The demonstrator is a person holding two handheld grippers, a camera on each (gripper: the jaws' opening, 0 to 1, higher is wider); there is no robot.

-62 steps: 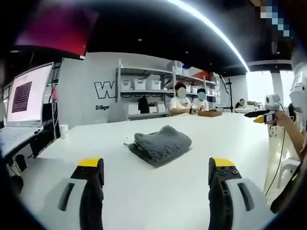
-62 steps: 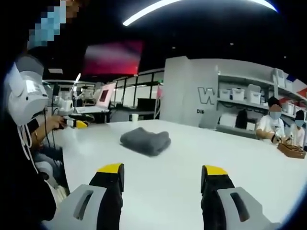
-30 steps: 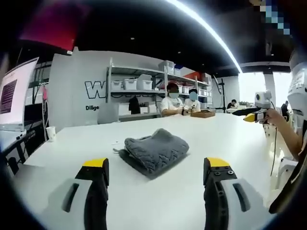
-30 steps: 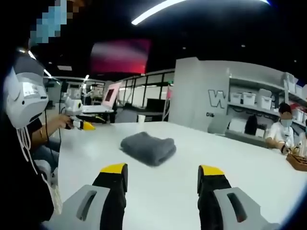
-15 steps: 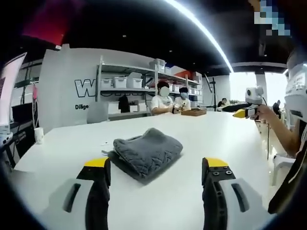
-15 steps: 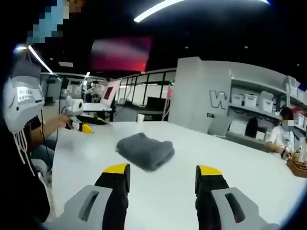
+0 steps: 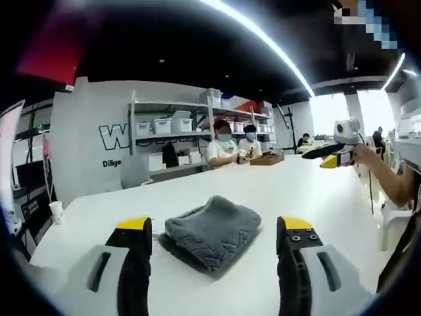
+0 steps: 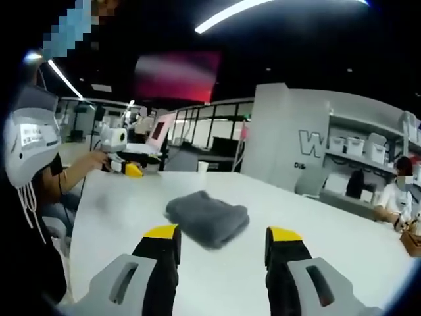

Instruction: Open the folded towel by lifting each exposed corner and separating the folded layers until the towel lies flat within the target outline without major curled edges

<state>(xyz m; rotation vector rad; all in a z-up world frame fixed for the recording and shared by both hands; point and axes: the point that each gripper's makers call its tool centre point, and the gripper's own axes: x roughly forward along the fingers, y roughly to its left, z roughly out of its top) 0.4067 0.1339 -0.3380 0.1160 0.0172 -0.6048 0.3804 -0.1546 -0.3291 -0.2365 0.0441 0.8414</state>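
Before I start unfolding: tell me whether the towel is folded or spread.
Folded: the grey towel sits as a compact stack of layers on the table.

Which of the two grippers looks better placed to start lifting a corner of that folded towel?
Probably the left gripper: the folded grey towel lies right between its open jaws, while it lies farther ahead of the right gripper.

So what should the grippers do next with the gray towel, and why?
Probably ease the left gripper forward and down to a near corner of the towel and pinch its top layer. The towel lies folded on the white table, untouched, and both the left and the right gripper are open and short of it.
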